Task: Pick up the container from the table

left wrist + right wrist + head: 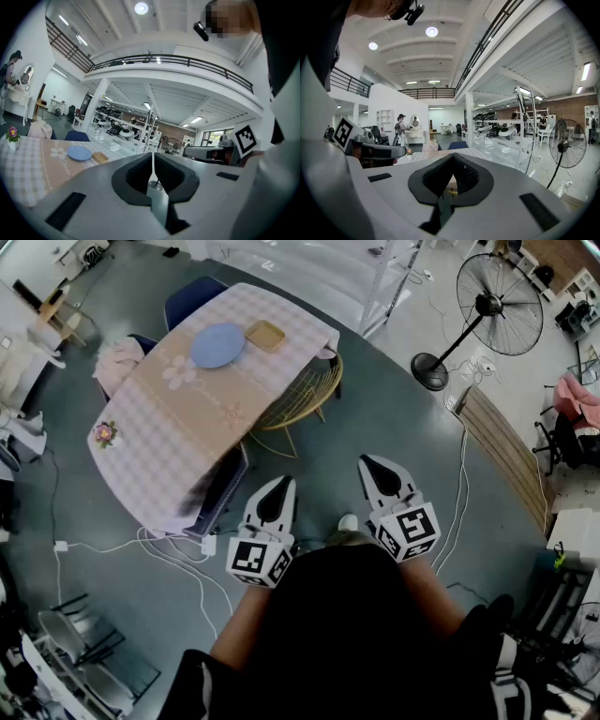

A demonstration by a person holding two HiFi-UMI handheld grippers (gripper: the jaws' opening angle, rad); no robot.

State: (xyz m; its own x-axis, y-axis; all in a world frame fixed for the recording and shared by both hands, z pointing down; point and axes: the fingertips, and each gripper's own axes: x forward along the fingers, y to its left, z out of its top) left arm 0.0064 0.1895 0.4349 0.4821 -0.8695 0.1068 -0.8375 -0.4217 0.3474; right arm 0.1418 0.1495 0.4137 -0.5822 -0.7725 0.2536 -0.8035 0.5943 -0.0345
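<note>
the container [265, 334] is too small to see inside.

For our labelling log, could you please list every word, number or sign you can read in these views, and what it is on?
Readable words, numbers or brands: none in any view.
Square black-and-white marker patterns, no letters: marker cube on the left gripper, marker cube on the right gripper.
Flower print only, no text: tablecloth.

A large two-storey lab hall: mezzanine railing [187, 60] across the top, pedestal fan [494, 304] upper right, cables [461, 486] strewn over grey floor [375, 418].
</note>
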